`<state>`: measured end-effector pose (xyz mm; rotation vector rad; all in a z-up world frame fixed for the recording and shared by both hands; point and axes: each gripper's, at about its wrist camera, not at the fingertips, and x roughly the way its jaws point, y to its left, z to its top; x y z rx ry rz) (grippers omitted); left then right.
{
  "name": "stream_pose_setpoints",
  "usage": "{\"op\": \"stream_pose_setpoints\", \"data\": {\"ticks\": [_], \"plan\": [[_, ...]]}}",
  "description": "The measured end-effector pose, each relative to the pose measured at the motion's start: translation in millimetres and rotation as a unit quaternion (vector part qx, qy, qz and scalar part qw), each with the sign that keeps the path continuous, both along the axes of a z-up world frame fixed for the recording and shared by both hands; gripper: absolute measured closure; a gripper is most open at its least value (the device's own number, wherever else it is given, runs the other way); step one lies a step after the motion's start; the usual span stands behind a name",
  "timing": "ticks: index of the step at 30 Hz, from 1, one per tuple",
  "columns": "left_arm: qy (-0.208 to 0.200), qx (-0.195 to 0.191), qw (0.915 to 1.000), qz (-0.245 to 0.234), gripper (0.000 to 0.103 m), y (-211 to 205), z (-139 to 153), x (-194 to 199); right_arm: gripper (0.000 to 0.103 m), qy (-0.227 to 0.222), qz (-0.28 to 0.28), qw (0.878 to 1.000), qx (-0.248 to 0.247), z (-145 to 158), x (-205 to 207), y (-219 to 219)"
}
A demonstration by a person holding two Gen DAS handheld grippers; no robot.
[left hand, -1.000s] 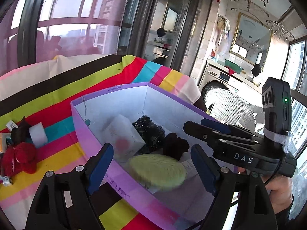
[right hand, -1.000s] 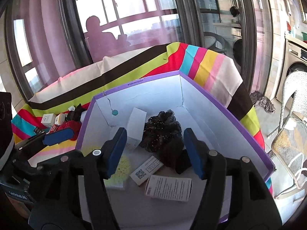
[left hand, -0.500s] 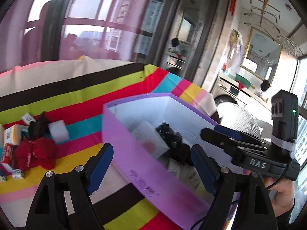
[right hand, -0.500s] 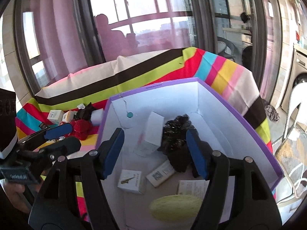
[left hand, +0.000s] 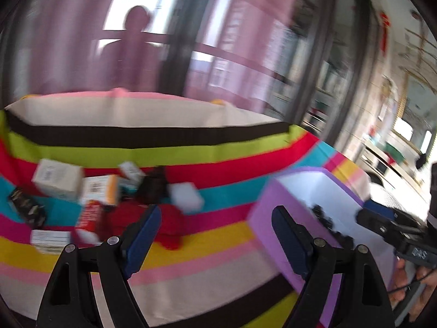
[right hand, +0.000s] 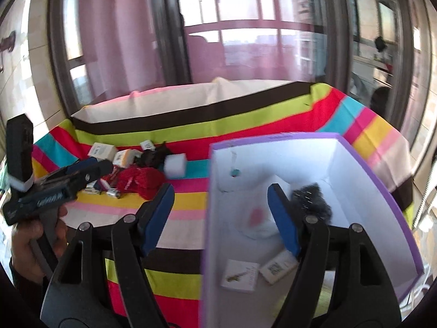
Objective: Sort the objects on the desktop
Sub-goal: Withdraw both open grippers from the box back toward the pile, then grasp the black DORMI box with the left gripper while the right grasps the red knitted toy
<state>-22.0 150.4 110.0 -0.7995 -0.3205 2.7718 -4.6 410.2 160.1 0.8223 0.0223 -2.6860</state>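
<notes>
A purple box (right hand: 377, 180) with white inner walls stands on the striped cloth. It holds a white carton (right hand: 259, 218), a black frilly piece (right hand: 314, 199) and two small cards (right hand: 240, 274). My right gripper (right hand: 221, 216) hovers over the box's left wall, its jaws opening with nothing gripped. A loose pile lies left of the box: white cartons (left hand: 57, 177), a white block (left hand: 185, 196), a black item (left hand: 153, 186) and a red fuzzy piece (left hand: 169, 227). My left gripper (left hand: 215, 235) stands open and empty, just right of that pile.
The striped tablecloth (left hand: 191, 153) ends at a far edge before tall windows with pink curtains. A hand (right hand: 32, 235) holds the left gripper (right hand: 103, 164) at the left of the right wrist view. The right gripper (left hand: 366, 213) shows beside the box.
The left gripper swung left from over the box to the pile on the cloth. The right gripper also shifted left, its jaws wider, now straddling the box's left wall.
</notes>
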Motion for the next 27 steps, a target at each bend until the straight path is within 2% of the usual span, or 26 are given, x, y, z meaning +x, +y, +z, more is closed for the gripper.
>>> {"op": "stream_pose_setpoints", "data": {"ticks": [5,10,14,17,21,27], "plan": [[-0.011,0.016,0.9975,0.067,0.019,-53.9,-8.1,-6.6,0.029,0.002,0.035,0.999,0.011,-0.3,-5.0,-34.4],[-0.021,0.032,0.9914,0.125,0.019,-100.0,-19.0,-12.0,0.026,-0.004,0.067,0.997,0.025,-7.3,-12.9,-67.3],[-0.034,0.038,0.9820,0.182,0.019,-132.5,-31.9,-21.4,0.025,-0.016,0.088,0.996,0.032,-18.4,-22.0,-92.6],[-0.062,0.045,0.9698,0.232,0.019,-157.2,-47.0,-32.6,0.019,-0.027,0.099,0.994,0.039,-30.5,-31.0,-113.6],[-0.089,0.061,0.9504,0.292,0.019,-186.8,-64.7,-39.8,0.018,-0.041,0.116,0.991,0.053,-46.4,-43.0,-139.6],[-0.139,0.074,0.9205,0.358,0.019,-215.6,-86.9,-51.5,0.015,-0.031,0.154,0.984,0.080,-66.9,-58.9,-182.2]]}}
